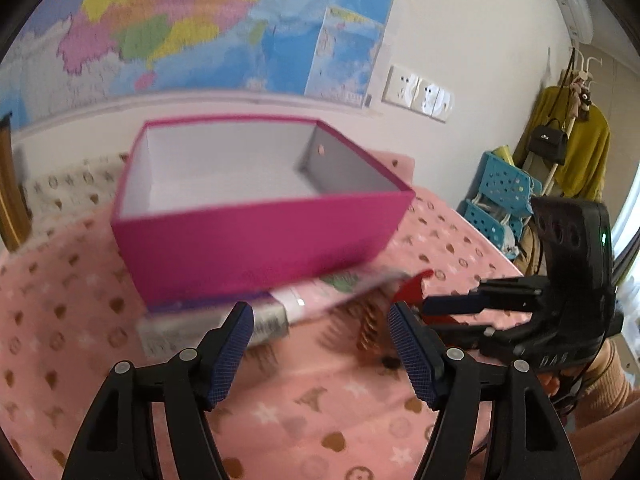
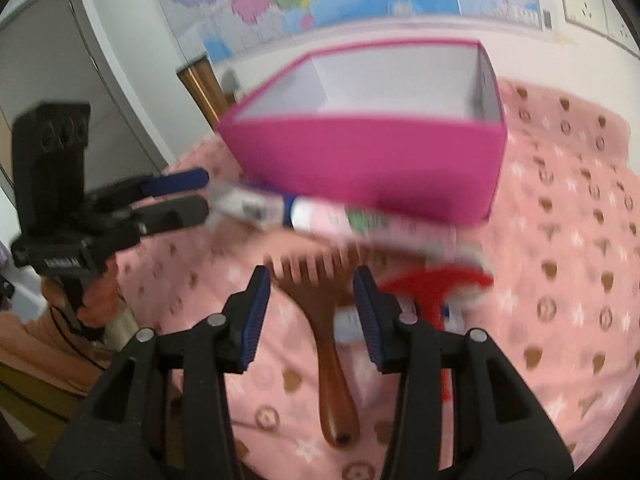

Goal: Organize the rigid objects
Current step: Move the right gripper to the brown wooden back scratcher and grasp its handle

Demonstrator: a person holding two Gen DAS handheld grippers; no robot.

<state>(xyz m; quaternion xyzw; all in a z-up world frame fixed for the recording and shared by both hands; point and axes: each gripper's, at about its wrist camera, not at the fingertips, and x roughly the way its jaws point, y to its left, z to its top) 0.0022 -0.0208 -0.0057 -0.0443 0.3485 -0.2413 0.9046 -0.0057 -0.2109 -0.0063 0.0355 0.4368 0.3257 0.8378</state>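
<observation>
Open magenta cardboard box [image 1: 260, 216], white inside, nothing visible in it; sits upright on the pink patterned blanket [image 1: 80, 280]. Can't tell what carries the blanket, bed or worktop.

Long pink-and-white carton [image 2: 340, 216] lies along the box's near wall, touching or just under its edge; blurred, can't tell which. Brown wooden wide-tooth comb [image 2: 324, 320] lies just in front of it, teeth toward the box, handle toward the right camera. Red plastic piece [image 2: 444, 280] just right of the comb, shape unclear from blur.

Left gripper [image 1: 320, 344]: fingers apart, nothing between them, poised near the carton's end. Right gripper [image 2: 312, 316]: fingers moderately apart, either side of the comb's neck in view, pads not pressing it.

Room: coloured wall map [image 1: 168, 20], white wall sockets [image 1: 420, 96], blue perforated plastic baskets [image 1: 500, 196], yellow garment on a rack [image 1: 580, 152].
</observation>
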